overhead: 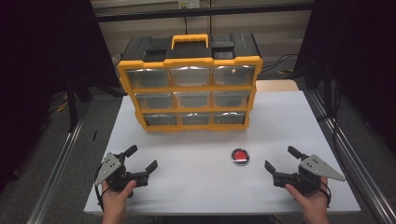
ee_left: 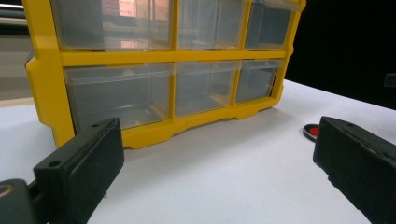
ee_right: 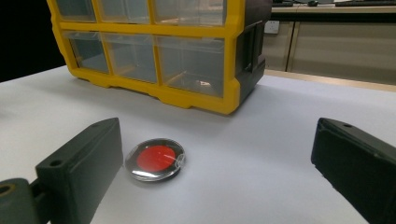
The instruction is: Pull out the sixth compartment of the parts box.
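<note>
Right claw (overhead: 281,161): released, jaws wide, near the red disc (overhead: 240,156).
Left claw (overhead: 142,157): released.
Tip: straddle disc (front of drawer box (overhead: 189,88)), clench level.

- I see a white table (overhead: 289,121) on grey floor (overhead: 56,154), metal rails (overhead: 348,154) alongside.
- Black drapes (overhead: 42,60) flank both sides.
- Beige panelled wall (overhead: 275,32) behind; dim light.

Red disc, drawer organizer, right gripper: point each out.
red disc (ee_right: 156,159), right gripper view, on its red centre
drawer organizer (overhead: 190,87), high view, on its yellow front frame
right gripper (overhead: 281,160), high view, midway between its fingertips
</note>
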A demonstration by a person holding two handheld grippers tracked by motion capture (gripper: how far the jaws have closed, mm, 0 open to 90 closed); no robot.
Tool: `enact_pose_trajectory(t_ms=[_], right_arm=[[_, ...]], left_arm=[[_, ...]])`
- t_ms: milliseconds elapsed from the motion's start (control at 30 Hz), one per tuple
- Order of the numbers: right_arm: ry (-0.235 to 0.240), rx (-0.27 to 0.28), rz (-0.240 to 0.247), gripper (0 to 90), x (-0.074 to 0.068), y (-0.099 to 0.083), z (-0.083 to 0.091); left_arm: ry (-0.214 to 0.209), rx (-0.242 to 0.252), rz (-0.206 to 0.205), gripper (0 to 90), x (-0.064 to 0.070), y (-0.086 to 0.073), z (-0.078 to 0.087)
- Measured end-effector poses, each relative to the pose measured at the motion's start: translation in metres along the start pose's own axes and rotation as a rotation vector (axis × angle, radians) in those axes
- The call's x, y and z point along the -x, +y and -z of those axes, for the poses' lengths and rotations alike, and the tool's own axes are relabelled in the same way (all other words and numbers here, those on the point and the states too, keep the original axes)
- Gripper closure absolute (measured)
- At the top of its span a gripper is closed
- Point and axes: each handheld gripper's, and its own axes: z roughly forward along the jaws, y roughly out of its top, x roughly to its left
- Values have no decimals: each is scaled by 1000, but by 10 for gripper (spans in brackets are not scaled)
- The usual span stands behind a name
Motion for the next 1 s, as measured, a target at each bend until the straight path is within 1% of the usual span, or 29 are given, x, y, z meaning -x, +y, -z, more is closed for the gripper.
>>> enact_pose_trajectory(t_ms=[33, 67, 233, 267, 367, 400, 467, 500, 600, 700, 733, 867, 967, 1000], right_arm=[[-1, 1, 3, 20, 0, 0, 0], [1, 3, 0, 19, -1, 1, -1], [-2, 5, 9, 20, -4, 2, -3], [-4, 8, 12, 20, -5, 3, -4], [-5, 9, 6, 19, -7, 3, -6], [-7, 8, 9, 19, -8, 5, -7], [-9, 9, 5, 19, -9, 6, -9], [-14, 13, 14, 19, -10, 7, -10], [-15, 19, 11, 19, -13, 11, -13], [-16, 17, 19, 19, -15, 13, -17], [-12, 16, 21, 20, -17, 13, -19], [-6, 13, 17, 22, -21, 16, -24], [-13, 14, 20, 22, -23, 17, -26], [-20, 15, 16, 23, -25, 19, -29]], left_arm=[[0, 0, 0, 20, 0, 0, 0], [0, -10, -12, 21, 0, 0, 1], [10, -9, -11, 21, -1, 0, 1], [9, -19, -20, 21, -1, 0, 2], [10, -15, -23, 23, -1, 0, 1], [7, -22, -28, 22, -1, 0, 2], [17, -11, -11, 23, -1, -1, 1], [17, -11, -11, 23, -1, -1, 1], [21, -17, -20, 23, -1, -1, 1], [21, -19, -20, 23, -1, -2, 0], [12, -19, -15, 22, -1, -2, 0], [12, -20, -18, 23, -1, -2, 0], [13, -25, -16, 23, -1, -3, 0], [14, -4, 14, 23, 2, -3, -2]])
